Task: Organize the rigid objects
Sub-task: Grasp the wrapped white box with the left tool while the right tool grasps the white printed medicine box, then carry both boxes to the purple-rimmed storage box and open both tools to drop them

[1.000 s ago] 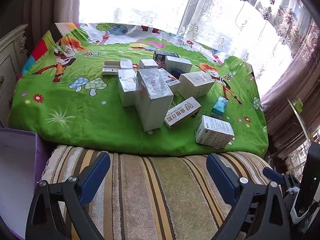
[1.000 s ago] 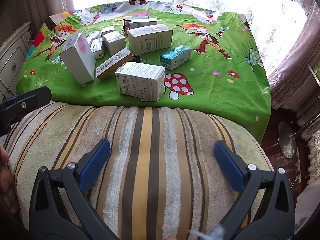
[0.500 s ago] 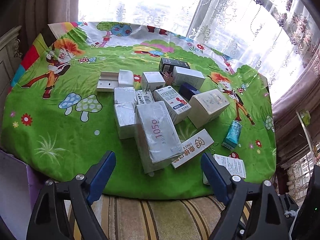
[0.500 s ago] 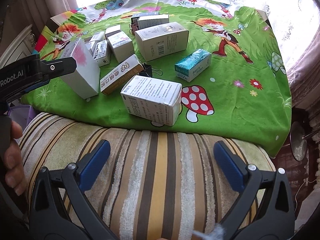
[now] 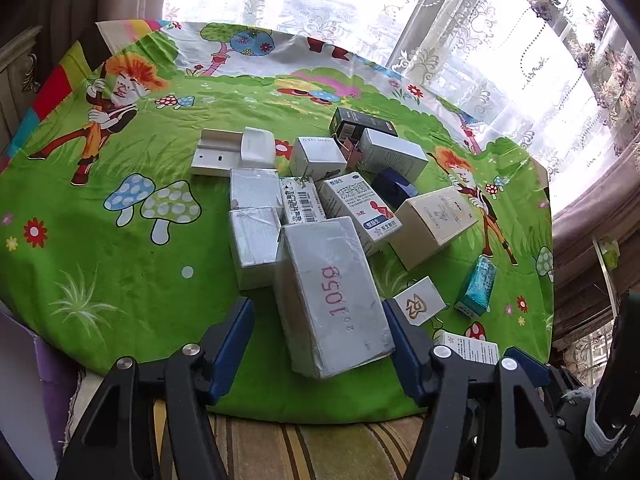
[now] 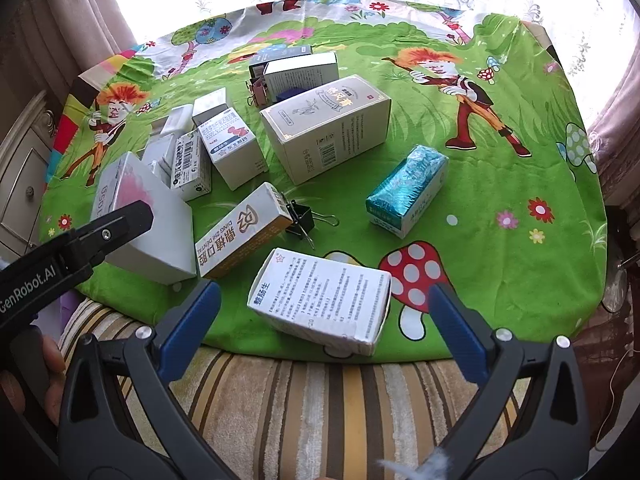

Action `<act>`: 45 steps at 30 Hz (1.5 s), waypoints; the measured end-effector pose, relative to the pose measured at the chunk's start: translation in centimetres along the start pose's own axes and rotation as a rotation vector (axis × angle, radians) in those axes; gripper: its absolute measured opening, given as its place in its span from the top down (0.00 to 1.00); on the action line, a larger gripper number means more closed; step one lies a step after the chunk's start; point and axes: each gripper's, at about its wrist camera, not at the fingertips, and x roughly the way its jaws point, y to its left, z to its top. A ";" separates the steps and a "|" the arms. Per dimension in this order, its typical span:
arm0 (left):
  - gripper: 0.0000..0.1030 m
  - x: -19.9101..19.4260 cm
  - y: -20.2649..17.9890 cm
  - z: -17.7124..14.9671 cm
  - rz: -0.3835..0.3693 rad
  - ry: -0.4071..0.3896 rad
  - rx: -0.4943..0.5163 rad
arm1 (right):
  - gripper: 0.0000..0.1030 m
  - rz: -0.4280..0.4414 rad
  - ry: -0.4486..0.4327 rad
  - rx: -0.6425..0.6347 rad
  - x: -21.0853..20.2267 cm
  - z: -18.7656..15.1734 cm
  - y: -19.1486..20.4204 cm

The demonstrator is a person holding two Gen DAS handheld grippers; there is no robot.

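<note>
So the left gripper (image 5: 318,336) is wide open with nothing in it, straddling the big white shrink-wrapped box stamped 1059 (image 5: 332,292), which sits low and centre in the left wrist frame on the cartoon-print green table (image 5: 120,248). The right gripper (image 6: 324,320) is spread just as wide and empty, lined up on the white text-covered carton (image 6: 324,304) at the table's near edge. My take: centre each box between the blue pads (image 5: 232,344) before squeezing, since that film looks slippery.
</note>
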 end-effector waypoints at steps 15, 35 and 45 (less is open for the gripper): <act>0.65 -2.2 2.5 -1.4 -0.060 0.002 -0.069 | 0.24 0.042 0.056 0.107 1.0 -0.8 -1.8; 0.65 -8.6 9.7 -4.5 0.005 -0.104 -0.214 | 0.25 0.249 -0.008 -0.049 -3.5 -2.4 5.8; 0.65 -12.5 17.3 -6.3 0.132 -0.188 -0.347 | 0.25 0.379 -0.002 -0.251 -4.7 -3.0 15.4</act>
